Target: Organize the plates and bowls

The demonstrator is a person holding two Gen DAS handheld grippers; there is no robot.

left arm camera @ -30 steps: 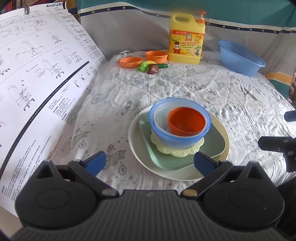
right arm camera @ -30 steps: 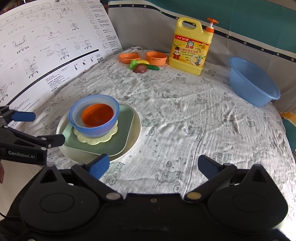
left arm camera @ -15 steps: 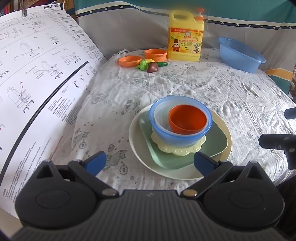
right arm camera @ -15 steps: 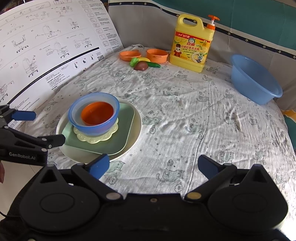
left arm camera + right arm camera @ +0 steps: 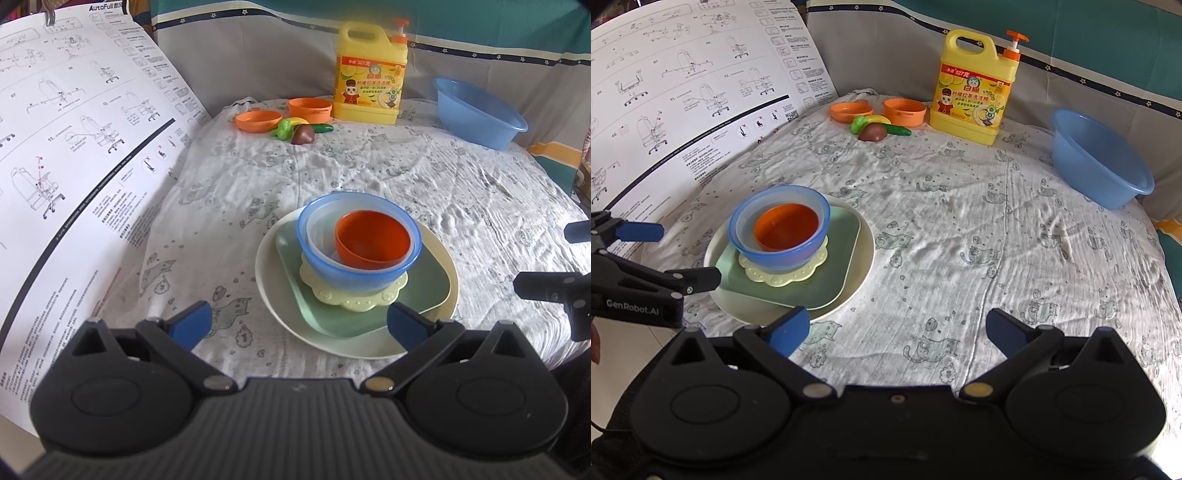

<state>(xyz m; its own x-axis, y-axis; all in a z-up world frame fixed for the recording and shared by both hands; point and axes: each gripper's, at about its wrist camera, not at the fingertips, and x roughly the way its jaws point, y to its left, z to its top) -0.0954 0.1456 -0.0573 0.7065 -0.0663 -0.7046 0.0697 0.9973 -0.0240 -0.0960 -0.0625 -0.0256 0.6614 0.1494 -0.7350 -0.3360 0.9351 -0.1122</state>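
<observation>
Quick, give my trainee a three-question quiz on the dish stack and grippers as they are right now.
1. True or false: the left gripper is shut on a plate.
2. What sits innermost in the blue bowl? A) orange bowl B) toy fruit C) soap jug
3. Fill in: directly under the blue bowl lies a yellow ____.

Key: 1 false, both it and the right gripper are open and empty; 2 A, the orange bowl; 3 coaster.

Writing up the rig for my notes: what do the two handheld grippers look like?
Both are matte black plastic. The left gripper and right gripper have ribbed bodies, round pivot housings, silver and brass rivets and blue-padded jaws. White "GenRobot.AI" lettering marks the left one's side.
</observation>
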